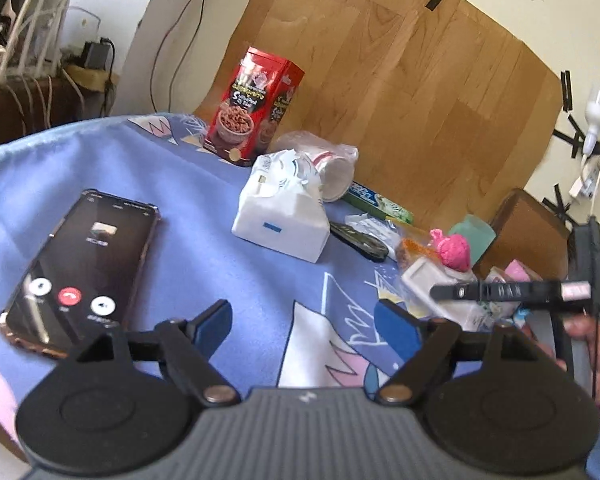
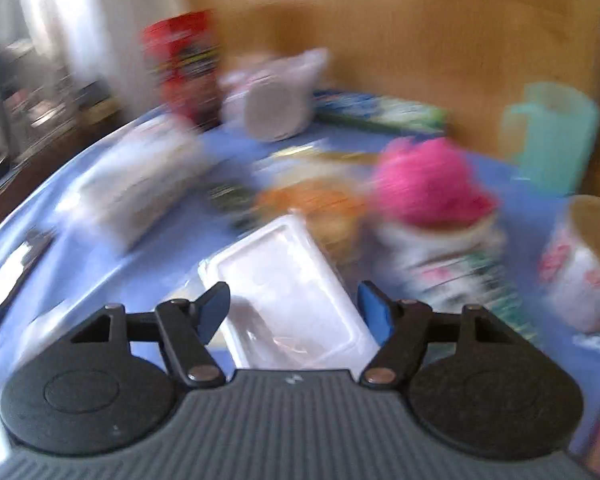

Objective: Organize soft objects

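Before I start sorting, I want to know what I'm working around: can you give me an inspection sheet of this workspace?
Surface: blue printed blanket covering the table.
Job's things: pink fuzzy toy; white tissue pack.
Clutter: phone showing a call screen, red snack box, white plastic tray, teal cup, toothpaste box.
Grippers: left gripper open and holding nothing; right gripper open, fingers either side of the tray.
Cables: wires hanging on the wall behind.
Surroundings: wood-pattern backdrop; right view blurred.
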`<action>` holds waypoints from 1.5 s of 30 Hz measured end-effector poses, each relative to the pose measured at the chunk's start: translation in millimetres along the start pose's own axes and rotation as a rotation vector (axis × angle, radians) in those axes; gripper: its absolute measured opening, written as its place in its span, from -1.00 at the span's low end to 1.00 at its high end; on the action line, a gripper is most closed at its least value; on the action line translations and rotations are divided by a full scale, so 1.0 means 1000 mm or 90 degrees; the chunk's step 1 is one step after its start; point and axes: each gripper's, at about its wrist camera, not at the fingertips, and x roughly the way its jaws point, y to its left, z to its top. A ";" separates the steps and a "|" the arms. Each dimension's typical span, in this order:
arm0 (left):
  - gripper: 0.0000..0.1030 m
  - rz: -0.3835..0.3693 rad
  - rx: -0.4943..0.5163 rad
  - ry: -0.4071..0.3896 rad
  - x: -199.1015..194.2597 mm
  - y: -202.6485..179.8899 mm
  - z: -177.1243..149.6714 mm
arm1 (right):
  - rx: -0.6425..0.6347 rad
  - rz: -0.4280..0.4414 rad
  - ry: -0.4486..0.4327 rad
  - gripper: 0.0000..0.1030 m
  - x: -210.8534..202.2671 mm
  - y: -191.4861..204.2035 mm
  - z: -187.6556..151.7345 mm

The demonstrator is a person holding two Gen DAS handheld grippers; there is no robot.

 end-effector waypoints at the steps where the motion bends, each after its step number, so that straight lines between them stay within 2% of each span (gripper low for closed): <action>1: 0.57 -0.011 -0.003 0.000 0.003 0.001 0.002 | -0.012 0.000 -0.008 0.38 -0.004 0.006 -0.001; 4: 0.57 -0.029 -0.005 0.003 0.008 0.000 0.000 | 0.003 -0.046 -0.045 0.39 -0.007 0.003 0.006; 7: 0.57 -0.038 0.001 0.004 0.007 -0.001 -0.002 | 0.062 -0.108 -0.040 0.39 0.003 -0.014 0.013; 9: 0.57 -0.038 0.000 0.002 0.005 0.000 -0.003 | 0.098 -0.117 -0.032 0.41 0.017 -0.025 0.016; 12: 0.57 -0.035 -0.008 0.002 0.004 0.005 -0.001 | 0.139 -0.104 -0.035 0.69 0.031 -0.032 0.017; 13: 0.57 -0.033 -0.011 0.001 0.004 0.006 0.000 | 0.136 -0.099 -0.037 0.68 0.034 -0.031 0.019; 14: 0.57 -0.033 -0.014 0.001 0.004 0.007 0.001 | 0.134 -0.089 -0.034 0.59 0.036 -0.030 0.020; 16: 0.57 -0.034 -0.015 0.002 0.003 0.009 0.002 | 0.164 -0.038 -0.024 0.00 0.038 -0.034 0.022; 20: 0.57 -0.039 -0.017 0.002 0.001 0.007 0.004 | 0.151 -0.012 -0.034 -0.30 0.025 -0.022 0.022; 23: 0.57 -0.048 -0.021 0.006 0.000 0.004 0.005 | 0.179 0.040 -0.043 -0.48 0.006 -0.016 0.019; 29: 0.57 -0.091 -0.038 0.003 -0.012 -0.005 0.006 | 0.227 0.196 -0.047 -0.48 -0.041 0.015 -0.010; 34: 0.57 -0.126 -0.052 0.030 -0.016 -0.014 -0.002 | 0.274 0.257 -0.017 -0.48 -0.055 0.030 -0.063; 39: 0.57 -0.141 -0.032 0.088 0.000 -0.039 -0.016 | 0.328 0.252 0.028 -0.44 -0.051 0.021 -0.103; 41: 0.57 -0.133 -0.028 0.107 0.011 -0.049 -0.021 | 0.326 0.244 0.034 -0.28 -0.049 0.018 -0.108; 44: 0.56 -0.111 -0.029 0.123 0.025 -0.059 -0.028 | 0.308 0.209 -0.012 -0.11 -0.069 0.009 -0.102; 45: 0.54 -0.108 -0.028 0.135 0.031 -0.062 -0.031 | 0.312 0.198 -0.023 -0.12 -0.070 0.004 -0.097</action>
